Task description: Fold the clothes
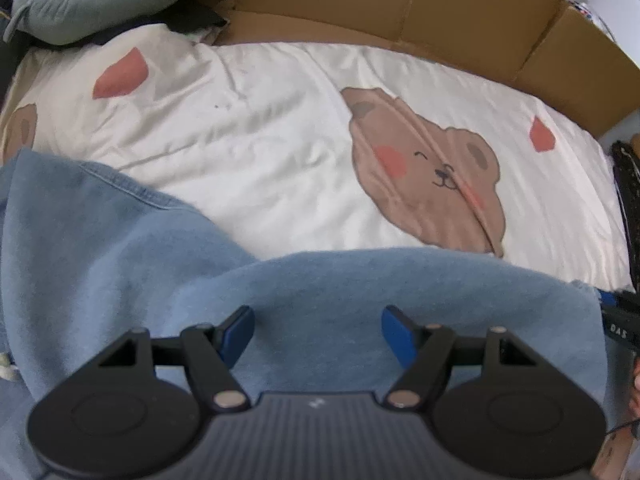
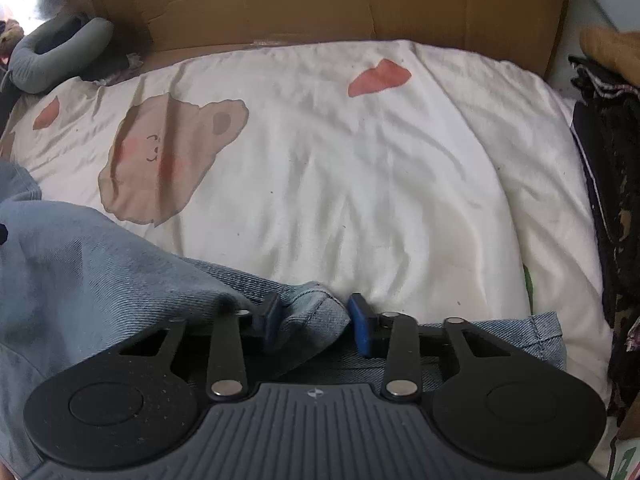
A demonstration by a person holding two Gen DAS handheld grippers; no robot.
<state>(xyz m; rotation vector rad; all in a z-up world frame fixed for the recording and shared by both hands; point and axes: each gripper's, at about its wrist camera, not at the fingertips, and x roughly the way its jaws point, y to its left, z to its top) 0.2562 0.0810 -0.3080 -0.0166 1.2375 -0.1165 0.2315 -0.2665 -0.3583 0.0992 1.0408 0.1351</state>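
One floppy, heavyish denim garment (image 2: 100, 280): we've the right gripper (image 2: 314, 322) pinching its hem, left gripper (image 1: 318, 334) spread above the cloth; grip seams.

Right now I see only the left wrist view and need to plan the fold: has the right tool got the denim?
Observer: Yes, the right tool is closed on a bunched hem of the denim garment.
Operator: Any denim beyond it?
Observer: A second hemmed edge lies flat on the bedcover, just right of the tool.
Operator: Anything further right?
Observer: A brown fuzzy thing sits above a pile of dark clothes.
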